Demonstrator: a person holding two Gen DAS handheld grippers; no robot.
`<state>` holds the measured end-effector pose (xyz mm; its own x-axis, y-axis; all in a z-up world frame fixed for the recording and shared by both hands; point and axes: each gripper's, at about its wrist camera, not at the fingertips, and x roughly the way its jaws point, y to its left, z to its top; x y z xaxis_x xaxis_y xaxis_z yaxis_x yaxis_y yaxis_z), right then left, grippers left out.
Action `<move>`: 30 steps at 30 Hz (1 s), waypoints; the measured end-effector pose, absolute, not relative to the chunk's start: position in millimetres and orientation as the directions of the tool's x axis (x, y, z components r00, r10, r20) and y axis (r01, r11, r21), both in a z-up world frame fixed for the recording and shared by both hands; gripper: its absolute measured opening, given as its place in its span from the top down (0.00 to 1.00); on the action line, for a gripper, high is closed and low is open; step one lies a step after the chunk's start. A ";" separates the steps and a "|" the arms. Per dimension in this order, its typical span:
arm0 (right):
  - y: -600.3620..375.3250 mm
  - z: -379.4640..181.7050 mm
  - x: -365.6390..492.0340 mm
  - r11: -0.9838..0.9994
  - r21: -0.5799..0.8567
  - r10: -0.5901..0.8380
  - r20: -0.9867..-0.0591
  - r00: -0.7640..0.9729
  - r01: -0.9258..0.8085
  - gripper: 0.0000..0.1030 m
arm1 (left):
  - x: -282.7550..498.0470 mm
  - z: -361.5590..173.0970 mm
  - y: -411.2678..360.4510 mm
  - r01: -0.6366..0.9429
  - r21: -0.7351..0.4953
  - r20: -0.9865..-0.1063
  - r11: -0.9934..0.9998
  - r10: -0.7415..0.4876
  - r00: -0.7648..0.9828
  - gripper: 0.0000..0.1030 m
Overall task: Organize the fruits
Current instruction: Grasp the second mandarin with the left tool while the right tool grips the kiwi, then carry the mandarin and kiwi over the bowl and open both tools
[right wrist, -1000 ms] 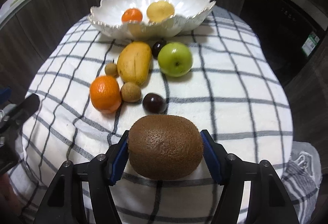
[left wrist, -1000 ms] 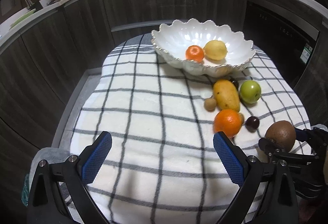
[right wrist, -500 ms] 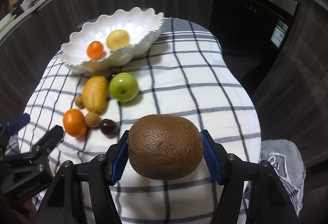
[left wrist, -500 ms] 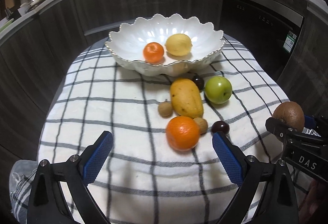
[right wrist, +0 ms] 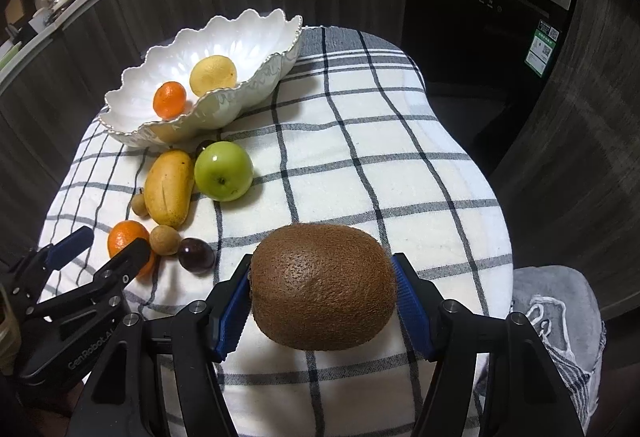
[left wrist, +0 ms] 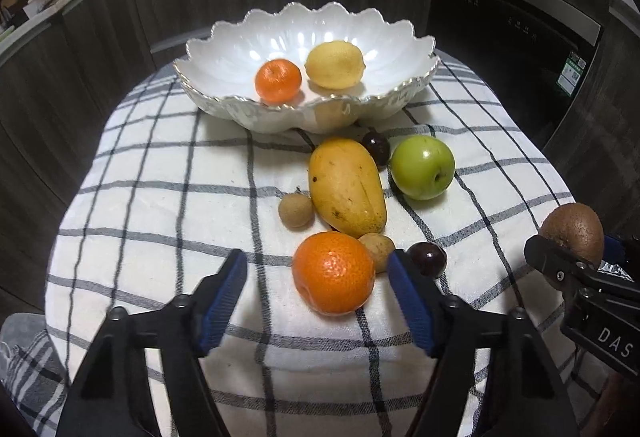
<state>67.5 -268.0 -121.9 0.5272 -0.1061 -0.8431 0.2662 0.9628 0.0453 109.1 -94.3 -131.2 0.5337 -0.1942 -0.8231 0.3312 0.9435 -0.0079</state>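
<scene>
Two hand-held grippers, both tilted steeply downward.

The left gripper [left wrist: 316,277] has its jaws closing; its blue-padded fingers [left wrist: 226,287] stand on either side of an orange [left wrist: 333,273] and do not yet press on it. The right gripper [right wrist: 322,293] is clamped on a kiwi [right wrist: 322,285], blue fingers [right wrist: 408,301] pressing both of its sides. The right gripper sits off to the right of the left one, well apart from it and at about the same level.
</scene>
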 end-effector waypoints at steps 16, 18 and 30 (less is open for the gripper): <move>-270.6 -123.0 66.6 0.958 0.041 -0.117 -0.849 0.515 0.284 0.35 | 106.0 -126.8 -94.3 0.361 -0.027 -0.817 0.932 -0.229 0.529 0.60; -269.8 -120.9 66.4 0.958 0.038 -0.119 -0.847 0.518 0.283 0.35 | 105.7 -122.6 -92.5 0.358 -0.026 -0.812 0.933 -0.229 0.538 0.60; -259.4 -105.5 68.2 0.966 0.018 -0.129 -0.831 0.541 0.257 0.35 | 106.6 -99.6 -78.8 0.331 -0.038 -0.786 0.943 -0.233 0.572 0.60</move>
